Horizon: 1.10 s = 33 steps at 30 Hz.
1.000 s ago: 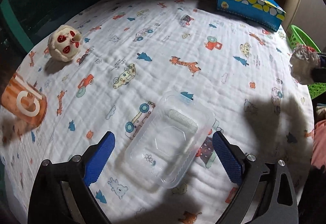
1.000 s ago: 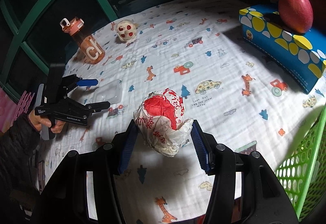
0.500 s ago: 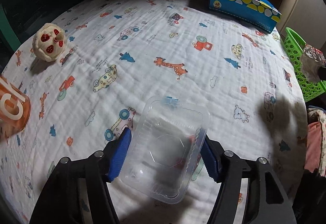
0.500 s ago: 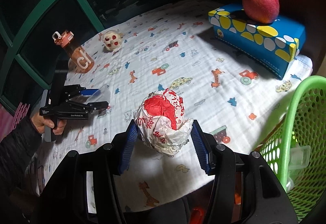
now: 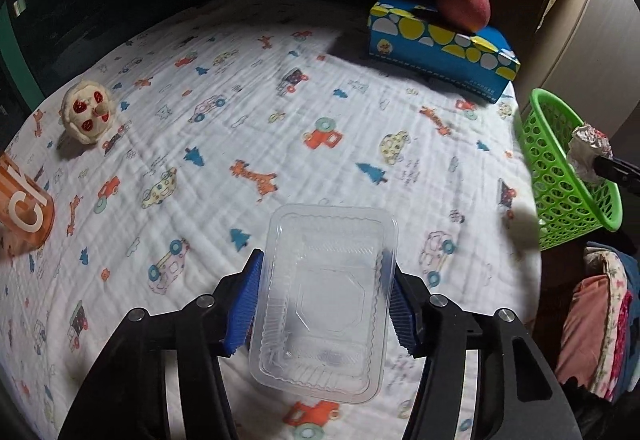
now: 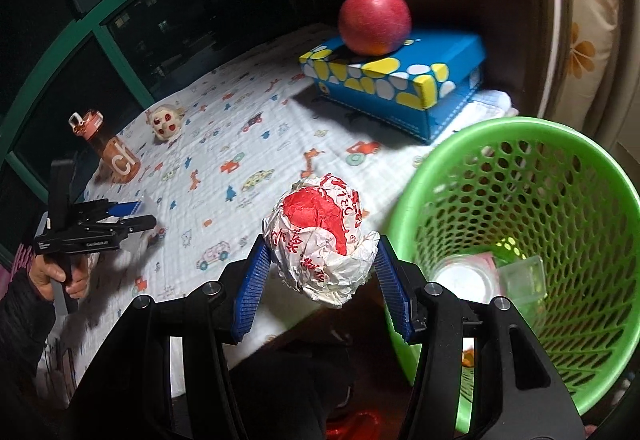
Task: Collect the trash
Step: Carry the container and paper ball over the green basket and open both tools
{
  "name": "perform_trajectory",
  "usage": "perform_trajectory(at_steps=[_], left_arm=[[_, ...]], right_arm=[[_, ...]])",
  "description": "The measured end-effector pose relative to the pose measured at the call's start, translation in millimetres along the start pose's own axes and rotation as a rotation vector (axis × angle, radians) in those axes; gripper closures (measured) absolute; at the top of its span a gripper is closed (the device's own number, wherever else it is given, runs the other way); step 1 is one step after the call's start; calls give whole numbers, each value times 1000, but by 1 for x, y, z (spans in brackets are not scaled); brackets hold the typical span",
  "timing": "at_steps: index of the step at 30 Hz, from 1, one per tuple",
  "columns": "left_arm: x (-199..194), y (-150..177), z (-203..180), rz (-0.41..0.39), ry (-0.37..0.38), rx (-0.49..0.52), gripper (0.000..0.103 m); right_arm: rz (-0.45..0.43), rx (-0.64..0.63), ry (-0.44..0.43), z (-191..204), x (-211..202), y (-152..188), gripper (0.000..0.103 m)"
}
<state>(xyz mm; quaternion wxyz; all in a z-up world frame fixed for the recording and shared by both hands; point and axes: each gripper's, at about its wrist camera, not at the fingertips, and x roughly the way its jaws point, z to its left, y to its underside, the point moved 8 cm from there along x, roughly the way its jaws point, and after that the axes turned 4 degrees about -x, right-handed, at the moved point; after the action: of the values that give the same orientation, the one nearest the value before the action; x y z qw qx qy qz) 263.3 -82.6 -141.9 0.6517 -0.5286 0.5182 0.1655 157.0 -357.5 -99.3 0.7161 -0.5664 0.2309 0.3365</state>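
A printed cloth (image 5: 280,128) (cartoon cars) bears tissue box (image 5: 440,44), bottle (image 5: 24,208), toy (image 5: 86,112).

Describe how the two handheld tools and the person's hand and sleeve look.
Both the left tool and the right tool have black angular frames with silver bolts and ribbed blue finger pads. From the right camera, the left tool bears small white lettering; a bare hand grips its handle, wearing a dark sleeve.
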Motion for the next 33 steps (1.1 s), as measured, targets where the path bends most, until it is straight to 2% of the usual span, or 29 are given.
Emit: perform_trajectory(at_steps=[8, 16, 17, 21, 33], left_arm=[[-11, -35, -91, -47, 87, 72, 48], [-10, -67, -181, -60, 164, 155, 48], [-10, -71, -191, -63, 174, 164, 48], [-8, -84, -226, -67, 206, 187, 48], [20, -97, -309, -28, 291, 193, 48]], right_arm=[[-10, 42, 94, -54, -22, 10, 50], [-15, 89, 153, -98, -36, 21, 45], [-19, 97, 156, -102, -38, 22, 42], [-38, 135, 165, -120, -49, 26, 35], [-86, 190, 177, -146, -88, 38, 30]])
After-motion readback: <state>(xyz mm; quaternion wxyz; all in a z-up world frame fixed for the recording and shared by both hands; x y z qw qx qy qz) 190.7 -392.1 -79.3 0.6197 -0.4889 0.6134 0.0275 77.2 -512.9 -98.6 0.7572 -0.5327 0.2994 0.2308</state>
